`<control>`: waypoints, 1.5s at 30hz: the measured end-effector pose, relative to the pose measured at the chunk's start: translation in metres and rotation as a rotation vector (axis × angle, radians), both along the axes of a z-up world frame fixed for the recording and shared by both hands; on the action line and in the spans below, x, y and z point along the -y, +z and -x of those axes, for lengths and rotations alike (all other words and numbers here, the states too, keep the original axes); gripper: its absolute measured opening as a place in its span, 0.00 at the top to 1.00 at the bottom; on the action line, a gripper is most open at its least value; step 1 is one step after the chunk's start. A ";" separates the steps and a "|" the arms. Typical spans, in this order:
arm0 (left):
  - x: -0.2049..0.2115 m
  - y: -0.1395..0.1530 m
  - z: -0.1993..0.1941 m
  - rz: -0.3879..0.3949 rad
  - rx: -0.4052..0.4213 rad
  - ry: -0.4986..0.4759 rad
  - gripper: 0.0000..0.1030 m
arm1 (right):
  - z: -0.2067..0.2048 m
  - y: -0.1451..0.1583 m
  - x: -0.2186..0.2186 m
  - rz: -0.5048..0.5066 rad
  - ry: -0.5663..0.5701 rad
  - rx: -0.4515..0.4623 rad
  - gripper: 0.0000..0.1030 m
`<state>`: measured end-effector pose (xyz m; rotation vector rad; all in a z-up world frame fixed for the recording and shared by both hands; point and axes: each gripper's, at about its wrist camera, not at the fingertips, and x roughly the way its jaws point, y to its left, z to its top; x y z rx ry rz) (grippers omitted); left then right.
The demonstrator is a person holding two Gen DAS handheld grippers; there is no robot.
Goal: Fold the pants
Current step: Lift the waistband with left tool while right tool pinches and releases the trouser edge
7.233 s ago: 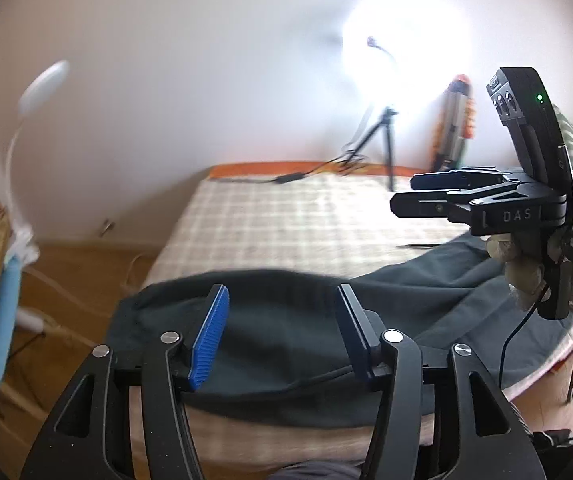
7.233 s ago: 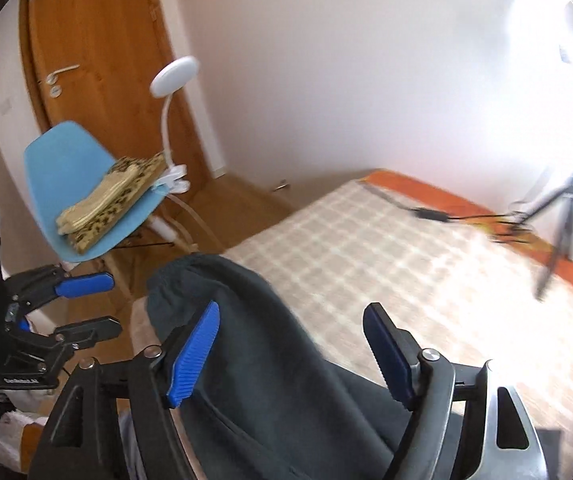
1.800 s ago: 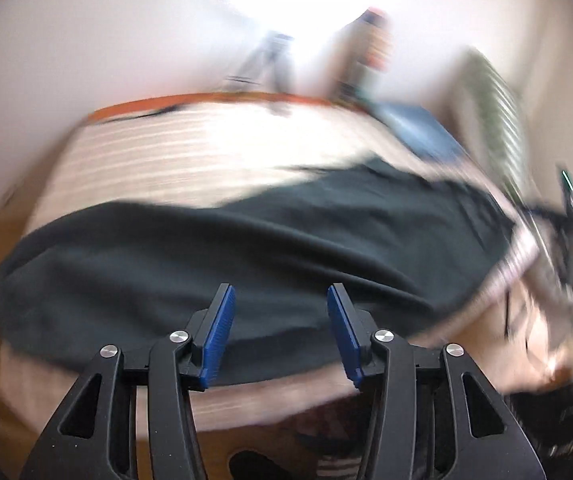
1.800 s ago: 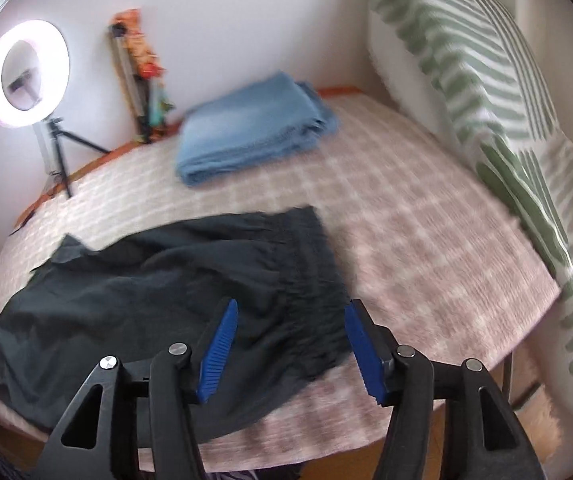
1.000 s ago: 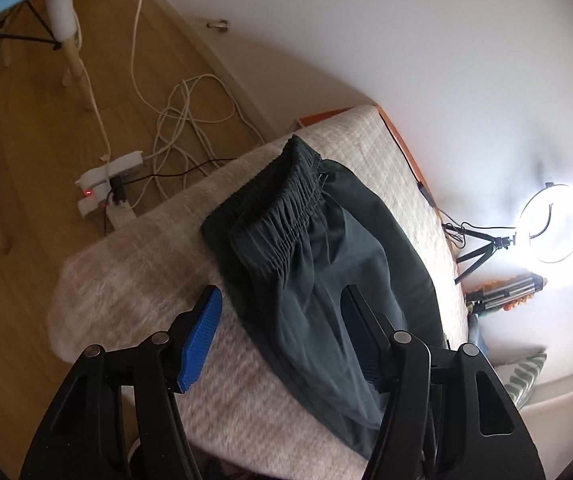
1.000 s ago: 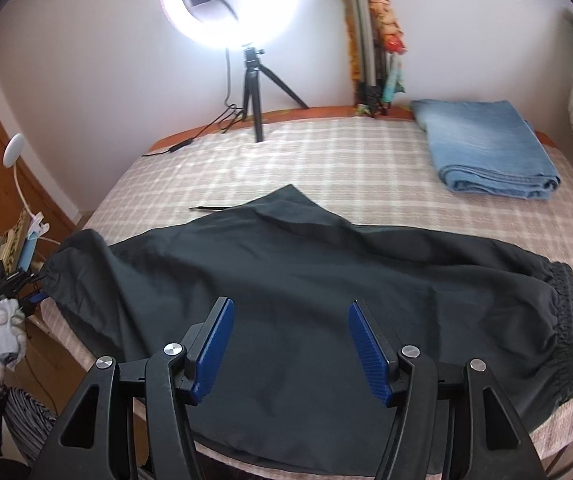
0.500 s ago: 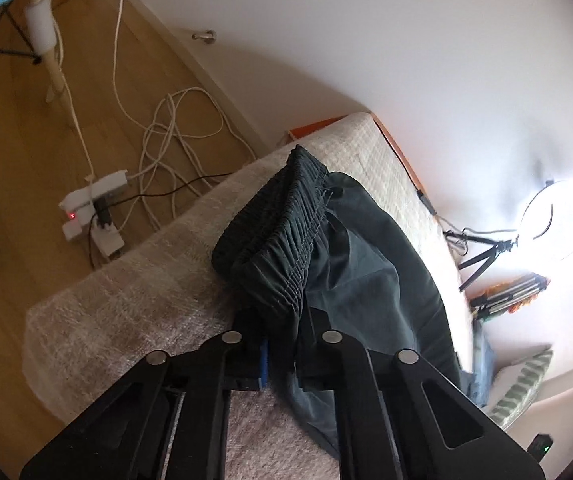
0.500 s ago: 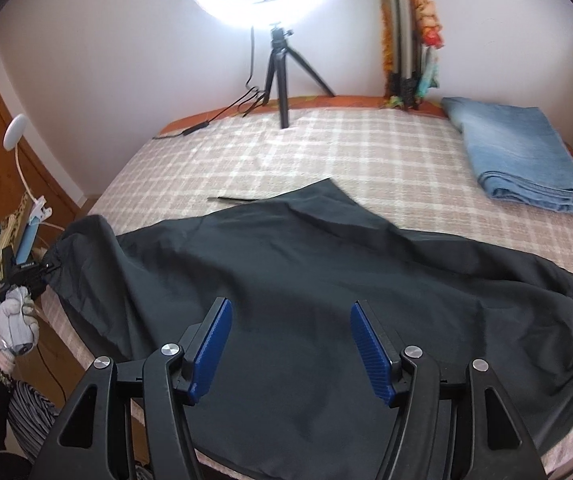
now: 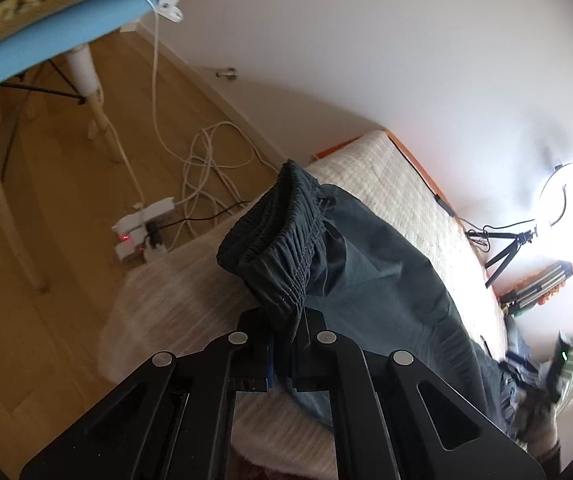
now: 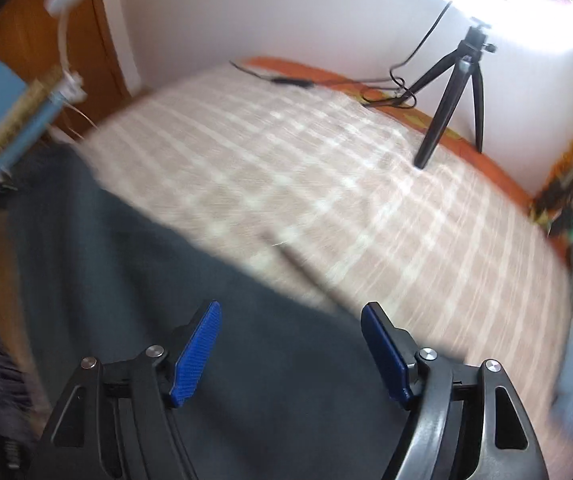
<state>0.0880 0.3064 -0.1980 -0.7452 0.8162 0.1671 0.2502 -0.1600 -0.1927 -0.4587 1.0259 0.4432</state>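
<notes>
The left gripper (image 9: 282,344) is clamped tight on the gathered elastic waistband of the dark pants (image 9: 366,280), lifting that ribbed edge clear of the bed (image 9: 386,168) while the smooth, creased legs trail away along the checked cover. The right gripper (image 10: 290,344) hovers over the flat dark cloth nearer the middle of the bed, its ridged blue pads (image 10: 196,354) wide apart and opening, gripping nothing; this view is blurred.

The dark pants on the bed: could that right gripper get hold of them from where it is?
Probably yes. The right gripper, its jaws opening with nothing between them, hangs just above the pants, nothing blocking the way.
</notes>
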 end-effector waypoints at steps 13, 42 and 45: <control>0.009 0.001 0.004 -0.077 -0.026 0.004 0.96 | -0.050 -0.019 0.115 -0.319 -0.254 -0.169 0.14; 0.097 0.070 -0.009 -0.409 0.131 -0.186 0.97 | 0.048 0.040 0.095 -0.453 -0.214 -0.063 0.61; 0.145 0.082 -0.013 -0.530 0.172 -0.295 0.97 | 0.064 0.040 0.092 -0.522 -0.208 -0.100 0.58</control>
